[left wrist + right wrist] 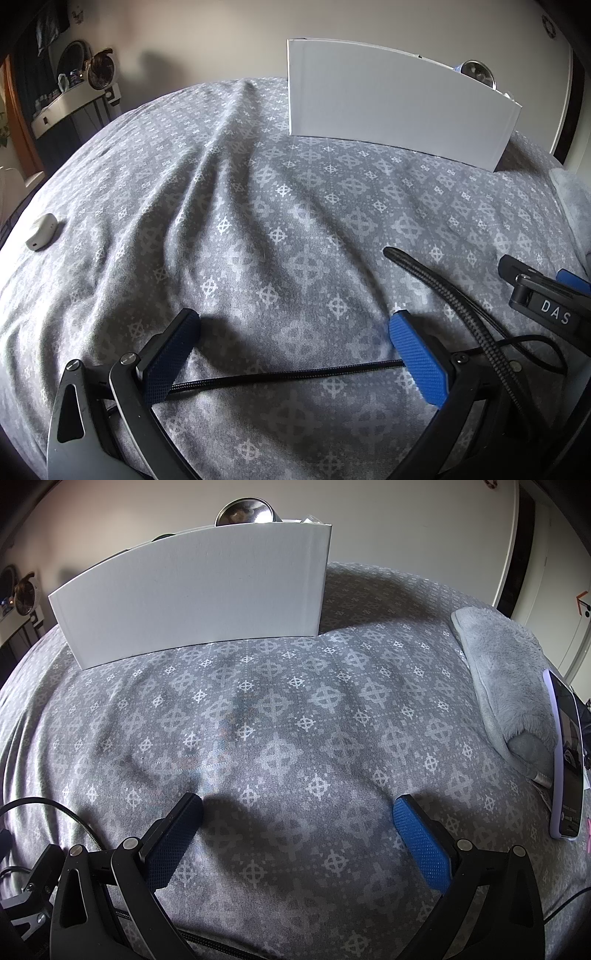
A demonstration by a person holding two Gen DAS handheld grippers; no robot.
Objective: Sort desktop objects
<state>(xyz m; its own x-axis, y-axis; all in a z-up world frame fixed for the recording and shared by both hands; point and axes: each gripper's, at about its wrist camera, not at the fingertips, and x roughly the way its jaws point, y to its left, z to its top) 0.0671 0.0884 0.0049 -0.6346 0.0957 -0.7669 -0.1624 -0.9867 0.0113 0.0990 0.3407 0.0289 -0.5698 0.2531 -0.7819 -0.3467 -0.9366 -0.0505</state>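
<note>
A white box (395,107) stands upright at the back of the grey patterned cloth (258,229); it also shows in the right wrist view (195,594), with a shiny metal object (245,512) sticking out above its rim. A small white charger (41,232) lies at the far left of the cloth. My left gripper (295,332) is open and empty, low over the cloth, with a black braided cable (288,373) lying between its fingers. My right gripper (299,816) is open and empty over bare cloth; part of it shows at the right of the left wrist view (546,295).
A grey plush item (506,672) lies at the right edge of the cloth. A phone in a pale case (567,760) stands beside it. A shelf with small objects (74,99) stands against the wall at far left. A door frame (517,542) is at the right.
</note>
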